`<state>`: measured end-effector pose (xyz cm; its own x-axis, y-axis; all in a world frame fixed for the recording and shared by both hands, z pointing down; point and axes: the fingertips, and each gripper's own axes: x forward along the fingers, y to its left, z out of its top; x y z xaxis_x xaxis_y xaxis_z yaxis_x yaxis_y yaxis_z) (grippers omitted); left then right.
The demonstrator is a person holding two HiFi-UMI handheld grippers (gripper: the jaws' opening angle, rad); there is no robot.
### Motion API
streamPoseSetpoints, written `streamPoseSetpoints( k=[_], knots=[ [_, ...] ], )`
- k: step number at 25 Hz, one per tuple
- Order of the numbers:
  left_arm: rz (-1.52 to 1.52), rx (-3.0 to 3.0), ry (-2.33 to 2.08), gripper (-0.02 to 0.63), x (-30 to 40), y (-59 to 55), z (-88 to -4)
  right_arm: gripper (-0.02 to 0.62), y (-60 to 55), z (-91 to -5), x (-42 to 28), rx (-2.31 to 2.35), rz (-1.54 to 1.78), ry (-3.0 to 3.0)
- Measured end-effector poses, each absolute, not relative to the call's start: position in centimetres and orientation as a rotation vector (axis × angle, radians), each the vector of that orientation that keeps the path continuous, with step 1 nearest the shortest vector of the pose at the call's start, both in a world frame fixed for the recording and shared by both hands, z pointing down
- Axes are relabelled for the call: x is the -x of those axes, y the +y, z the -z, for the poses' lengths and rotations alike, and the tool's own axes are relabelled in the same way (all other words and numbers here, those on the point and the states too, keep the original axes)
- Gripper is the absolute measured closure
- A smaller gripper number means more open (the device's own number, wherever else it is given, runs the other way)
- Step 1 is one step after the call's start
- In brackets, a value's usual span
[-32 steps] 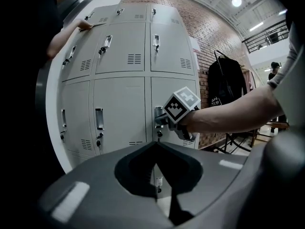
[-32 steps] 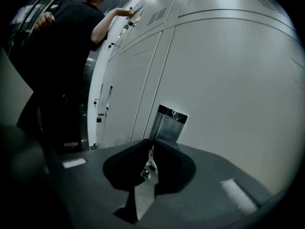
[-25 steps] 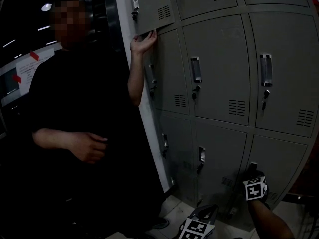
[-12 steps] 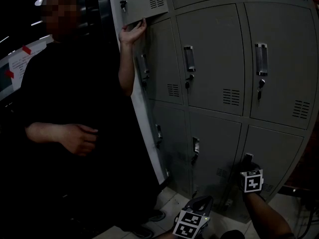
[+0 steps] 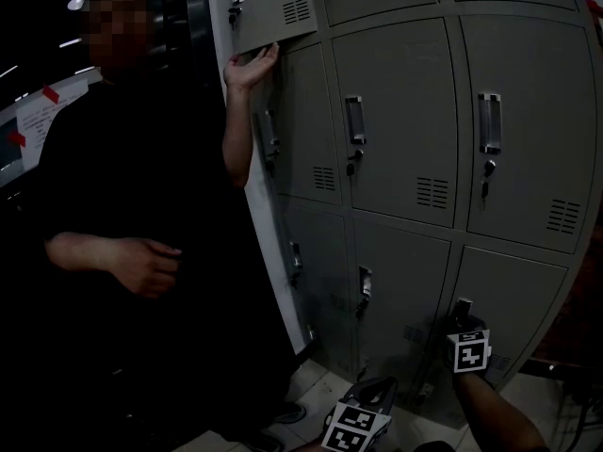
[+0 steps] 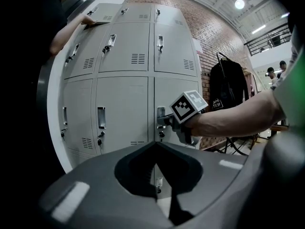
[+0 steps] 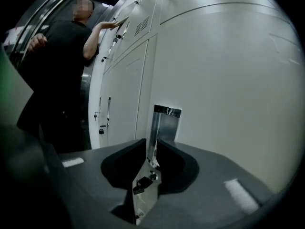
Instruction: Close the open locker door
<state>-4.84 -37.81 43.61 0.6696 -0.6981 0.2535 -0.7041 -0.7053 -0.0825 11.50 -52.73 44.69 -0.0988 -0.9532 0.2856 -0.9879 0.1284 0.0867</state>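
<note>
- Clamped with the right gripper (image 7: pixel 153 152) on the metal handle (image 7: pixel 161 128) of the bottom-row locker door (image 5: pixel 516 298), far right in the bank of lockers (image 5: pixel 405 121); jaws closed flat against the handle's two sides.
- Held low and nearer with the left gripper (image 6: pixel 156 168): nothing, jaws pressed together, well apart from any door.
- Judging by the head view, nearly flush with the frame at that bottom door; no telling whether latched.
- Up at the far left, a second door (image 5: pixel 273 8) ajar, propped by a bystander's hand (image 5: pixel 247 66) under its lower edge.
- Risk of slipping off the thin, smooth handle when pushing at an angle, leaving the bottom door short of its latch.
- Risk of catching or bending the key (image 7: pixel 144 182) just below the handle on sliding the jaws downward.
- Risk of a rebound from shoving too hard, metal on metal, and of ending ajar again.
- Danger of trapping the bystander's hand when swinging the upper door shut without warning.
</note>
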Motion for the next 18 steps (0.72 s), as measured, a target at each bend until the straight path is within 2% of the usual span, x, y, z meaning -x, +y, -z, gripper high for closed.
streamPoseSetpoints(
  k=[18],
  knots=[
    [-0.375, -2.849, -1.162, 0.606, 1.8, -36.3, -42.5, 0.535, -46.6, -44.1, -13.1, -1.796, -0.125, -2.177]
  ],
)
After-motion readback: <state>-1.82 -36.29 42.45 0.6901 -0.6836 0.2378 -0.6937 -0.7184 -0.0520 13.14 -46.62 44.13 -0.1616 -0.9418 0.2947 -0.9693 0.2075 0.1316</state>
